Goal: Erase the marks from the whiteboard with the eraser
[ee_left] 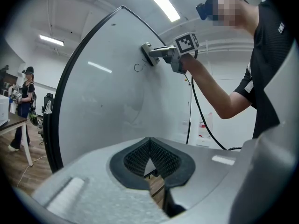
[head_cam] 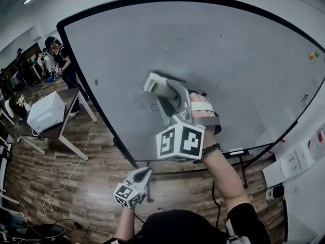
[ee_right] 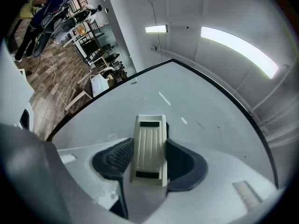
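The large pale-grey whiteboard with a black frame (head_cam: 228, 60) looks nearly clean. Most of its face is bare, with only faint wiped smears near the cream ribbed plastic eraser (head_cam: 154, 83) and a few tiny specks scattered higher up. The one clear mark on show is a small dark looped scribble (head_cam: 154, 107), just beside the eraser, on the side toward the board's bottom edge.

The right tongs (ee_right: 149, 161) are clamped on the eraser, one dark pad on each long side, with its ribbed back facing the camera in the right gripper view. In the left gripper view the eraser's far end appears to rest flat against the board, in the part nearest the bottom left corner, with the loop close below it.

The left tongs (ee_left: 149, 155) hang low, well apart from the board. Their pads meet at the tips and nothing is held between them.

As a judgement, the bulk of the erasing is done. What is left is a short pass over the looped scribble and perhaps the specks, if those are ink and not blemishes, which cannot be told from here. An orange round magnet (head_cam: 311, 56) and a green one (head_cam: 317, 54) sit by the right edge and are no part of the marks.
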A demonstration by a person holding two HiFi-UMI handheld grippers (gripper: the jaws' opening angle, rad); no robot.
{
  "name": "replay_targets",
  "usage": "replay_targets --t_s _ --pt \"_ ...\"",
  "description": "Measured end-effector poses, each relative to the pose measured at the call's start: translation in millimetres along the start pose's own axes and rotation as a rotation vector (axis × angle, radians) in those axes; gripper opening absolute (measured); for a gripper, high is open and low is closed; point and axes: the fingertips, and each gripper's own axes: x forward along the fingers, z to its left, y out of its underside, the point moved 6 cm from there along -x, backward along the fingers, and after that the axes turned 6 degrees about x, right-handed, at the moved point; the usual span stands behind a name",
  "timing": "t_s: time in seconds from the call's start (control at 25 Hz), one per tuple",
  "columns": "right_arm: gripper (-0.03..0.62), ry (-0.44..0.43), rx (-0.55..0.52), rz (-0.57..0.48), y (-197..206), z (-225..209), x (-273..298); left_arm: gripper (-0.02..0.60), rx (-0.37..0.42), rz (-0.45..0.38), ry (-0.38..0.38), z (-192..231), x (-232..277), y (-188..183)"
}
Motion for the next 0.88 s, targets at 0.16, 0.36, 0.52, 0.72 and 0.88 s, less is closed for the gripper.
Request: replay_targets --t_s 0.16,0.36,0.52,0.72,0.88 --pt "0.222 -0.011 0.016 -0.011 0.8 2.6 -0.1 0.009 0.001 0.001 0.002 0.0 0.7 -0.4" --pt "0.224 -0.003 0.007 -0.017 0.2 3.2 -1.7 0.009 -0.001 0.003 0.006 -2.6 1.9 0.0" --pt "0.224 -0.001 0.008 -0.023 1.5 3.7 -0.7 0.009 0.000 0.011 0.003 -1.4 3.1 -1.1" --pt "0.224 0.000 0.011 -0.030 2.3 3.2 -0.8 0.009 0.001 0.006 0.004 -1.4 3.8 -1.4" --pt "0.224 0.000 0.011 -0.034 3.5 3.9 -0.3 0.009 0.005 0.009 0.003 -1.1 3.9 0.4"
